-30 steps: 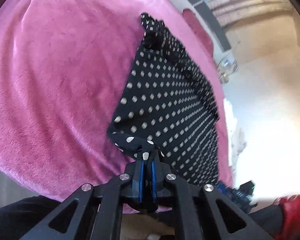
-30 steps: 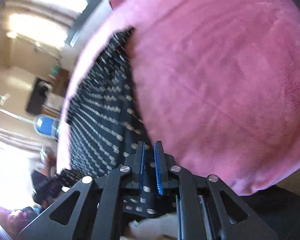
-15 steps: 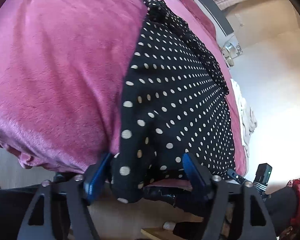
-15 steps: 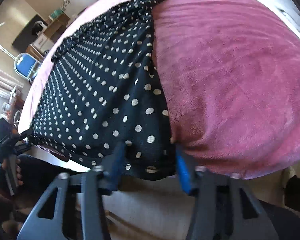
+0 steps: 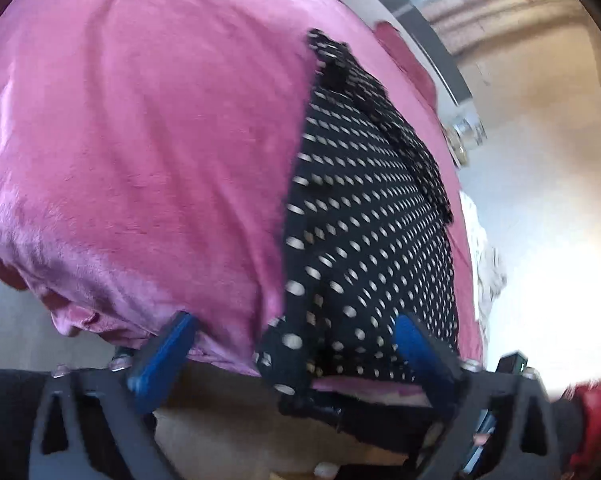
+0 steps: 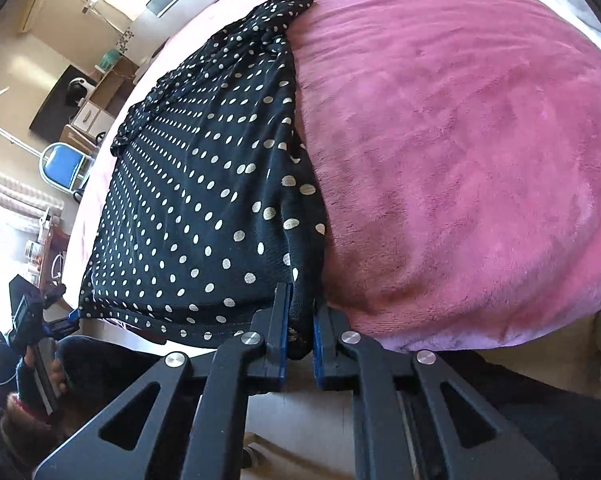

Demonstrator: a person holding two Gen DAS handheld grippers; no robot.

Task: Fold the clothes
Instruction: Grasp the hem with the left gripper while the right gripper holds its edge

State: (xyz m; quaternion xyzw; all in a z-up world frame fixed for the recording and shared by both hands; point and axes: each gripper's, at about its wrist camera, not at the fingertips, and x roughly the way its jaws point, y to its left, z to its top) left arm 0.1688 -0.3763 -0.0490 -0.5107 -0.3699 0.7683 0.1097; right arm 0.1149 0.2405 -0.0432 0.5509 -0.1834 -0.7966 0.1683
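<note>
My right gripper (image 6: 300,330) has jaws nearly closed, pinching the near corner of the black polka-dot garment (image 6: 204,184). My left gripper (image 5: 296,354) is spread wide; the garment's other near corner hangs between its blue pads (image 5: 414,344), prob. not touching them, view's blurry. Garment lies flat ahead of both jaws on a pink blanket (image 6: 460,140). Blue chair (image 6: 62,164) far left of right jaws.
</note>
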